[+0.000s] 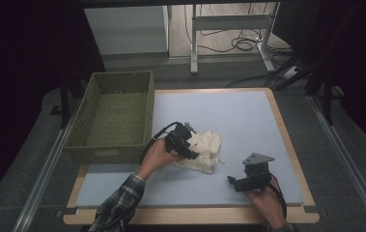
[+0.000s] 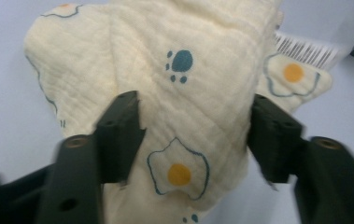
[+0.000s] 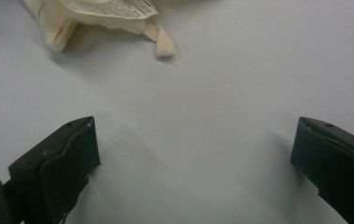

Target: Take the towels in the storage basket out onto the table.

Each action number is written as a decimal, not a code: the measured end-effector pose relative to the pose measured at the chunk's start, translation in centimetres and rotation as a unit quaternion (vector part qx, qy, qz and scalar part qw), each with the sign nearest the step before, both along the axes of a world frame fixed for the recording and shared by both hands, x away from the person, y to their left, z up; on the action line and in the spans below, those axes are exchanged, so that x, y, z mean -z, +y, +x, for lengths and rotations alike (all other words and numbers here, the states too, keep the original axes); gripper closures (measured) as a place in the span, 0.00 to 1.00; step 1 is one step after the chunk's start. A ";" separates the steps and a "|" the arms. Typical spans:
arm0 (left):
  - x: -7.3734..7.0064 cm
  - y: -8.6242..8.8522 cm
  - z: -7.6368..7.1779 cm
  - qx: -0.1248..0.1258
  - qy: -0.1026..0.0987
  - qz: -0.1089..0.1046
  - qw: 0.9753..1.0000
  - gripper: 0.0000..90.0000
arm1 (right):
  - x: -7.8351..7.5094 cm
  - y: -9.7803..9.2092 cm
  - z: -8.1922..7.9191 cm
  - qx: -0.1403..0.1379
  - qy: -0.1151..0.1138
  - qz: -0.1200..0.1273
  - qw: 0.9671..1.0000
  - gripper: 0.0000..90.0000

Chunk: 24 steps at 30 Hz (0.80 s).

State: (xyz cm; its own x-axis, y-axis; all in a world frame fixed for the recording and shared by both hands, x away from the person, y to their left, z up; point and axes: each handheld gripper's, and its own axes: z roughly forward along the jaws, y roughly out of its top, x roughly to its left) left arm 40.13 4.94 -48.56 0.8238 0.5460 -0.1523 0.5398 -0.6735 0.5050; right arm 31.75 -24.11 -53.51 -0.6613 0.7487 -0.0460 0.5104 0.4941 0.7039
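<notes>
Cream muslin cloth printed with fried eggs and blue paw marks (image 1: 204, 147) is lying crumpled near the middle of the high view, on the pale blue mat (image 1: 238, 116) that is covering the wooden counter (image 1: 287, 145). At its left edge in that frame, the left gripper (image 1: 183, 143) is pressing into the fabric, with a hand (image 1: 159, 155) in a plaid sleeve (image 1: 120, 205) coming up from the bottom.

In the left gripper view, the cloth (image 2: 174, 93) is filling the centre and bulging between the two black jaws, which are standing apart on either side of a fold; the jaws are spread around the fabric and touching it at both inner faces, not yet clenched on it. A white barcode label (image 2: 305, 51) is showing at the upper right of that frame, tucked against the cloth's edge.

The right gripper (image 1: 248, 180) is sitting at the lower right of the high view, apart from the cloth, with its grey three-cornered plate on top and the right hand (image 1: 267, 203) below it. In the right gripper view, its jaws are released wide over bare mat (image 3: 202, 130), grasping nothing, while a corner of the cloth (image 3: 72, 18) and a short cream fabric loop (image 3: 160, 42) are lying at the upper left.

An olive-green woven basket (image 1: 89, 150) is standing at the left of the high view, just beside the mat.
</notes>
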 end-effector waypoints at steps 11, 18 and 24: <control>-0.3 1.8 -2.5 -0.018 -0.036 -0.020 0.999 0.41 | -0.2 -0.4 0.0 -0.002 -0.005 0.008 1.000 0.15; 0.3 2.6 -3.6 -0.025 -0.050 -0.027 0.998 0.57 | -1.1 -0.5 0.6 -0.033 0.006 0.012 0.999 0.58; 0.6 2.9 -3.9 -0.031 -0.056 -0.029 0.998 0.59 | -1.9 0.4 2.5 -0.065 0.020 0.036 0.997 0.69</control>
